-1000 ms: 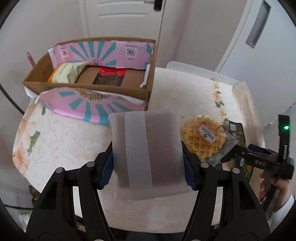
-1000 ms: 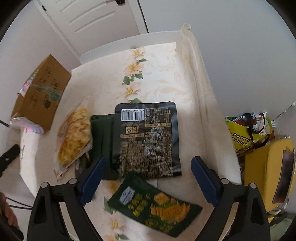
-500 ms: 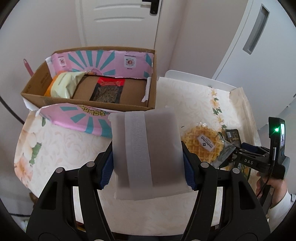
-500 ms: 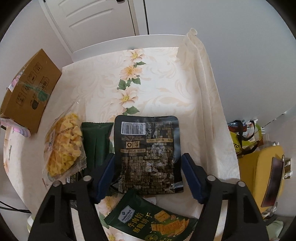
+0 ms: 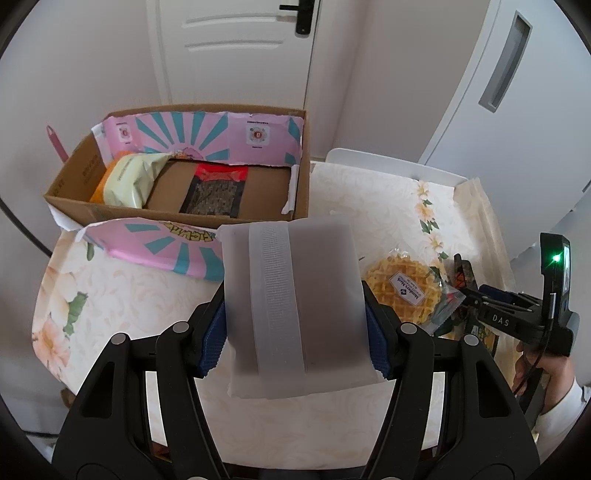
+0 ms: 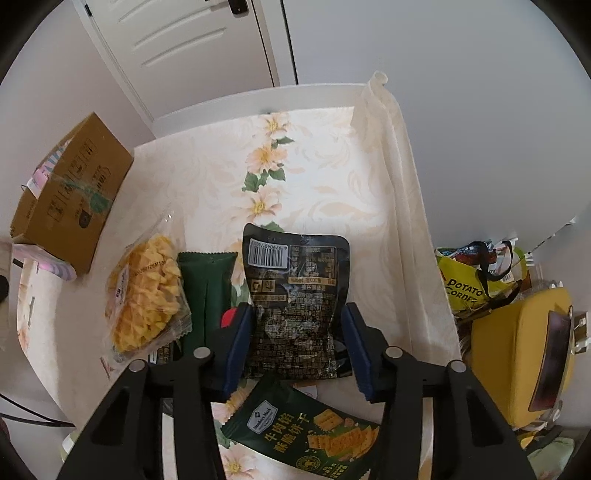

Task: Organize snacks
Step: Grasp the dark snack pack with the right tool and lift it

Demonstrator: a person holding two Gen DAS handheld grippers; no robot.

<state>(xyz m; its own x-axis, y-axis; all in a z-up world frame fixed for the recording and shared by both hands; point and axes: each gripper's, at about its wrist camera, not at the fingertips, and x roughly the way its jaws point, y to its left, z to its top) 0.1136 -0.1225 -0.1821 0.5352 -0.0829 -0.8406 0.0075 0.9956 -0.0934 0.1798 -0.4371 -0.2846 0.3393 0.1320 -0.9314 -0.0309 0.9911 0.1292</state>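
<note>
Two tongs were each closed on a snack: the left gripper (image 5: 295, 321) pinched a frosted pouch (image 5: 291, 306) short of the box (image 5: 177, 181), while the right gripper (image 6: 297, 341) squeezed a black packet (image 6: 297, 306). Left of the right tongs lay a waffle pack (image 6: 146, 295) and a green packet (image 6: 207, 291).

I see a white panelled door (image 5: 236, 51) with a black handle (image 5: 301, 16) behind the floral tablecloth (image 6: 321, 184), a grey cabinet door (image 5: 517, 85) to its right, and a yellow appliance (image 6: 517, 354) beside the table.
</note>
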